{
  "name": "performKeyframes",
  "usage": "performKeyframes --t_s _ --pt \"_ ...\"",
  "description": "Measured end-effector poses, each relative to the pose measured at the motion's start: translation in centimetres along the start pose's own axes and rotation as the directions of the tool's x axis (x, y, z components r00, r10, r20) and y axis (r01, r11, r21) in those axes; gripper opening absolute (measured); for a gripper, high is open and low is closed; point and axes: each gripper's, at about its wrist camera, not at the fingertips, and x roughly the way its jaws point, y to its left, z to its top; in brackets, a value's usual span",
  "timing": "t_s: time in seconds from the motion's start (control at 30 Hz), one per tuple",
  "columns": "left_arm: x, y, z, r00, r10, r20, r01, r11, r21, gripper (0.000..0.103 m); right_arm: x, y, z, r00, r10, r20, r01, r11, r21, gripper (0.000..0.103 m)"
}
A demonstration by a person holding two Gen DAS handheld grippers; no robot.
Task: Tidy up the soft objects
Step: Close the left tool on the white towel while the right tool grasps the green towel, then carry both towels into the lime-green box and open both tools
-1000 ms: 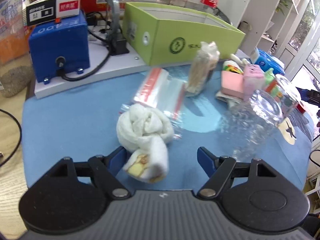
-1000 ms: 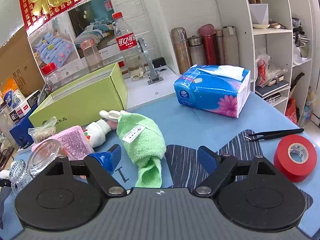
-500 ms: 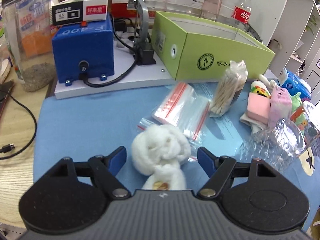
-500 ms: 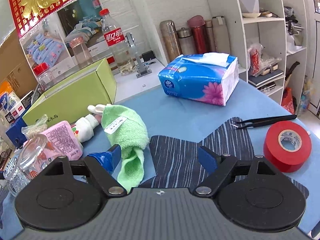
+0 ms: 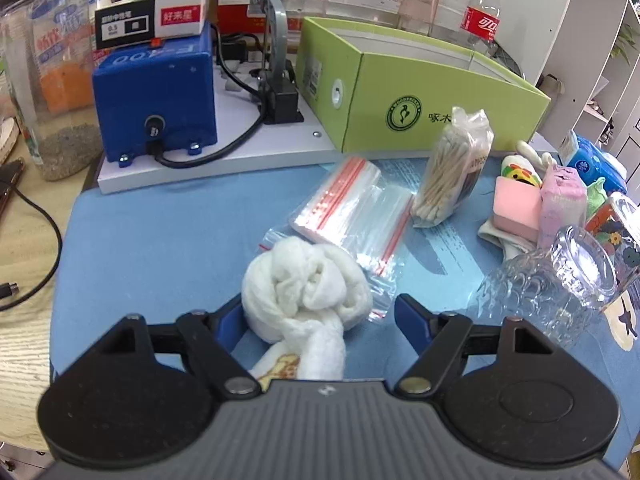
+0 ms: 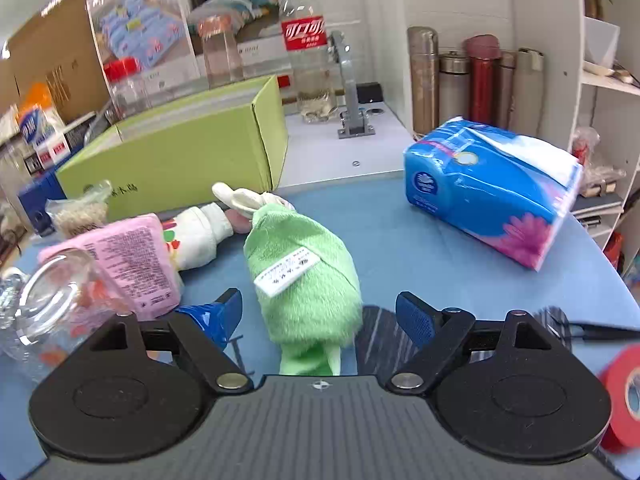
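A knotted white towel (image 5: 306, 292) lies on the blue mat between the open fingers of my left gripper (image 5: 320, 320), nearer the left finger. A rolled green towel (image 6: 304, 280) with a white label lies between the open fingers of my right gripper (image 6: 318, 316). The open green box (image 5: 420, 92) stands at the back of the mat and also shows in the right wrist view (image 6: 180, 160). A pink sponge (image 5: 516, 210), a pink packet (image 6: 128, 260) and a white sock toy (image 6: 196, 236) lie between the two towels.
Zip bags (image 5: 352, 212), a bag of cotton swabs (image 5: 452, 172) and overturned glass jars (image 5: 560, 288) lie right of the white towel. A blue machine (image 5: 156, 96) stands back left. A blue tissue pack (image 6: 492, 188), tweezers (image 6: 600, 332) and red tape (image 6: 624, 396) lie right.
My left gripper has moved so the white towel now sits between its fingers. My right gripper has moved forward and the green towel now sits deeper between its fingers.
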Motion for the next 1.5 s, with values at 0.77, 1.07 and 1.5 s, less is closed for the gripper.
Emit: performKeyframes --t_s 0.77,1.07,1.5 --pt "-1.0 1.2 -0.6 0.999 0.007 0.047 -0.005 0.998 -0.058 0.056 2.5 0.4 -0.7 0.994 -0.096 0.053 0.099 0.993 -0.064 0.076" --pt "-3.2 2.7 -1.5 0.999 0.009 0.053 0.001 0.982 -0.191 0.052 1.9 0.7 -0.5 0.997 -0.069 0.035 0.072 0.995 -0.076 0.048" --pt "-9.1 1.1 2.8 0.983 -0.043 0.177 0.074 0.982 -0.171 0.052 -6.4 2.6 2.9 0.973 0.088 0.214 -0.063 0.991 -0.118 0.024"
